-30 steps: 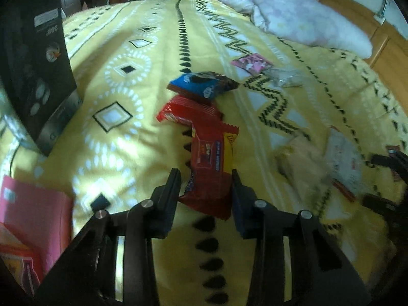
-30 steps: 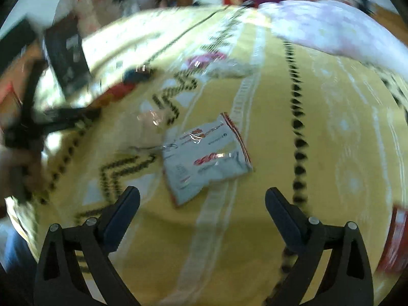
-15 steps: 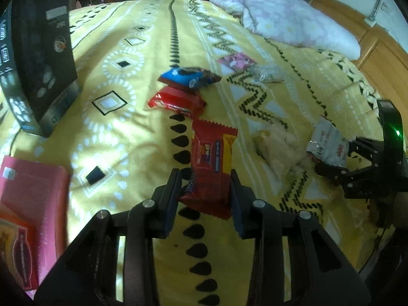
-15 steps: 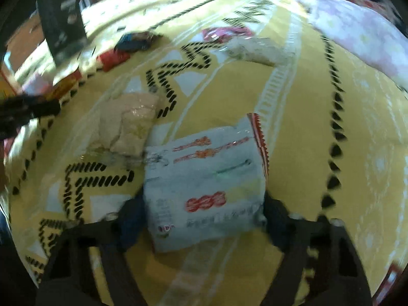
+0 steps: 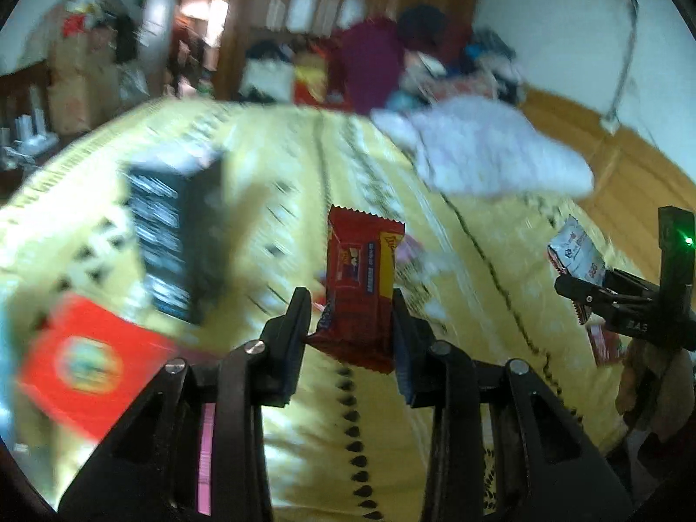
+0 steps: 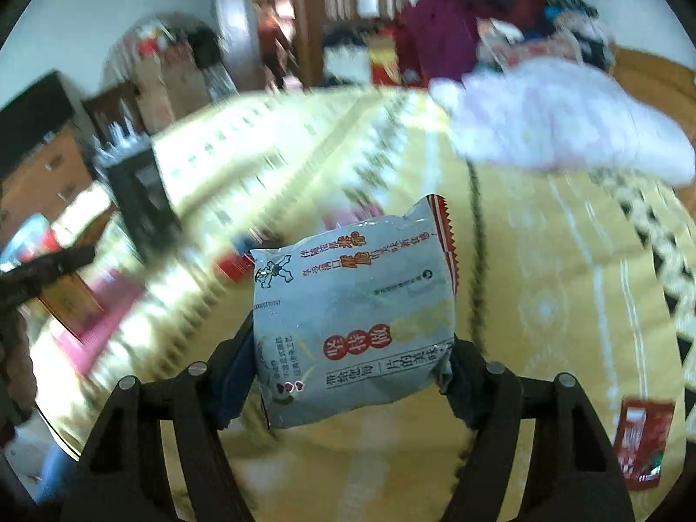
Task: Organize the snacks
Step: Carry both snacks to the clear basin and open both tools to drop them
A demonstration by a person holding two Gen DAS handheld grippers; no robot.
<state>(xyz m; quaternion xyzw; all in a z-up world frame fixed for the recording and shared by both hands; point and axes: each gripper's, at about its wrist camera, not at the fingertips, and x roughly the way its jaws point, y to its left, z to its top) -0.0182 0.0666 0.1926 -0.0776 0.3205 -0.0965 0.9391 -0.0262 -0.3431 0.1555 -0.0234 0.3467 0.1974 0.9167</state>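
Left gripper (image 5: 351, 317) clamps red snack bar (image 5: 362, 291) low; right gripper (image 6: 350, 369) pinches grey snack packet (image 6: 354, 317). Either could slip over the bed (image 5: 456, 391).

Both wrist cameras look forward and downward over their tongs, raised above the yellow bedspread (image 5: 282, 165), both take in the white pillow (image 6: 565, 122), black box (image 5: 174, 235), far wardrobe.

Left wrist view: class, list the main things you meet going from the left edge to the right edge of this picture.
red box → black box → red snack bar held in the left gripper → white pillow → grey-white snack packet in the right gripper
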